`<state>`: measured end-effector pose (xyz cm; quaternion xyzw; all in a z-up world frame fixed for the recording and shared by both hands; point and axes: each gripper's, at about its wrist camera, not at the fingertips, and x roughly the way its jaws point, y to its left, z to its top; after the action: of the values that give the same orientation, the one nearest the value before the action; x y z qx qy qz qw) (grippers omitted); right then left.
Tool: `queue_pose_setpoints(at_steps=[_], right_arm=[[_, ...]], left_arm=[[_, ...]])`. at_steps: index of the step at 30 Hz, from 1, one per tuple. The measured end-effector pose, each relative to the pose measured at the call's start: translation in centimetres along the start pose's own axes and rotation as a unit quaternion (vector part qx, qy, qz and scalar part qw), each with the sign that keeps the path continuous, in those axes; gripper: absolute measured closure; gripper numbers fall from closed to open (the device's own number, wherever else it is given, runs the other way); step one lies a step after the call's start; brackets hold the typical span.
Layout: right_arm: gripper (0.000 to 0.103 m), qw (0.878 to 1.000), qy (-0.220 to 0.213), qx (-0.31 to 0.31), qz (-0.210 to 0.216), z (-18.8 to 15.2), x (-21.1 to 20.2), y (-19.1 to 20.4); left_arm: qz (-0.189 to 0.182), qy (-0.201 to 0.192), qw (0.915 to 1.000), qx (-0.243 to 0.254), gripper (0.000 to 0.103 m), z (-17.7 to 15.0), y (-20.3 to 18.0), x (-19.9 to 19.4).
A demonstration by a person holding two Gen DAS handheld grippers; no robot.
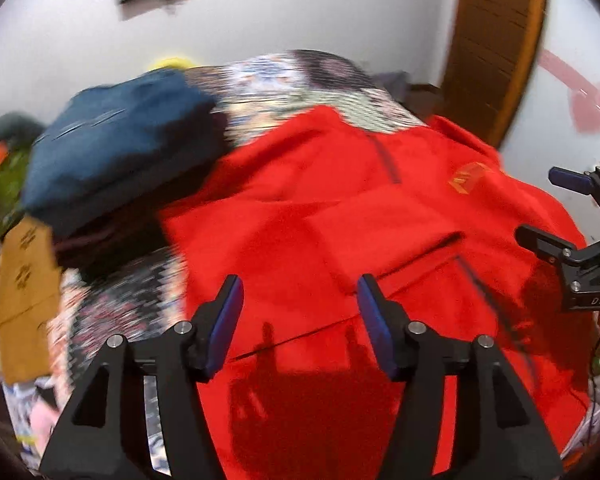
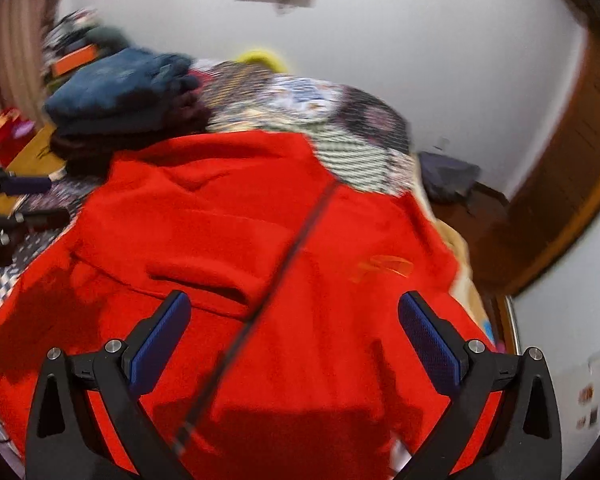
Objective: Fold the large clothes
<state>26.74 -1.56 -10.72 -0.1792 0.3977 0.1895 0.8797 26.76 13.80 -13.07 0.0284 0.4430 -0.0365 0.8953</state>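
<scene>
Left wrist: left claw (image 1: 300, 300) agape, empty, above red jacket (image 1: 340, 220).

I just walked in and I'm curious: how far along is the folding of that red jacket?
Done: a stack of folded dark clothes sits at the far left. In hand: nothing; the left gripper and right gripper are both open above the red jacket. Left: the jacket lies mostly spread out and rumpled, so nearly all its folding remains.
</scene>
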Motion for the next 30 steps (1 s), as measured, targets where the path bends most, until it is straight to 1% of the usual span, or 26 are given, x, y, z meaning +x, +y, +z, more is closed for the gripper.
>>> queue_pose_setpoints(at_steps=[2,6,9,11,12,14,15,17,19,20,21,22,23,25,29,30], right_arm=[[0.0,0.999,0.01,-0.028,0.016,0.7,1.2,1.8],[0.002,0.994,0.041,-0.088,0.042,1.6,4.0,5.6],[0.003,0.99,0.057,-0.128,0.035,1.8,6.0,7.6],[0.013,0.983,0.073,-0.168,0.026,1.3,7.6,8.9],[0.017,0.979,0.083,-0.184,0.019,1.1,8.5,9.4],[0.032,0.973,0.105,-0.203,0.009,0.6,10.0,9.7],[0.035,0.972,0.113,-0.206,0.01,0.5,10.5,9.8],[0.045,0.971,0.128,-0.201,0.019,0.1,11.5,9.6],[0.053,0.973,0.13,-0.191,0.03,0.4,11.9,9.2],[0.064,0.974,0.13,-0.184,0.035,0.5,12.0,8.9],[0.073,0.975,0.128,-0.179,0.037,0.6,12.0,8.7],[0.091,0.975,0.128,-0.176,0.037,0.9,12.1,8.6],[0.093,0.977,0.122,-0.17,0.034,1.2,12.0,8.3],[0.094,0.982,0.102,-0.154,0.031,1.9,11.5,7.8],[0.096,0.994,0.05,-0.099,0.023,4.3,9.5,4.8],[0.096,0.996,0.038,-0.083,0.02,5.0,8.9,3.9]], left_arm=[[0.024,0.001,0.9994,-0.025,0.044,-1.1,2.7,-0.6],[0.036,0.009,0.9962,-0.079,0.043,-2.8,7.2,-0.4],[0.043,0.022,0.9923,-0.114,0.043,-4.7,9.8,-0.2],[0.04,0.033,0.9901,-0.13,0.043,-5.9,10.8,0.2],[0.037,0.037,0.9893,-0.136,0.043,-6.2,11.1,0.4],[0.029,0.051,0.9876,-0.146,0.043,-6.9,11.6,1.6],[0.028,0.057,0.987,-0.147,0.043,-7.2,11.7,1.9],[0.024,0.074,0.9862,-0.146,0.043,-7.6,11.6,3.2],[0.018,0.087,0.9859,-0.142,0.043,-7.8,11.3,4.3],[0.015,0.094,0.9856,-0.14,0.043,-7.7,11.1,4.9],[0.011,0.099,0.9854,-0.138,0.043,-7.7,10.9,5.4],[0.006,0.105,0.9852,-0.136,0.043,-7.6,10.8,6.0],[0.0,0.111,0.9849,-0.132,0.043,-7.3,10.4,6.7],[-0.006,0.12,0.985,-0.124,0.043,-6.8,9.7,7.7],[-0.014,0.133,0.9864,-0.096,0.043,-5.8,7.9,9.3],[-0.015,0.136,0.9867,-0.088,0.042,-5.5,7.4,9.7]])
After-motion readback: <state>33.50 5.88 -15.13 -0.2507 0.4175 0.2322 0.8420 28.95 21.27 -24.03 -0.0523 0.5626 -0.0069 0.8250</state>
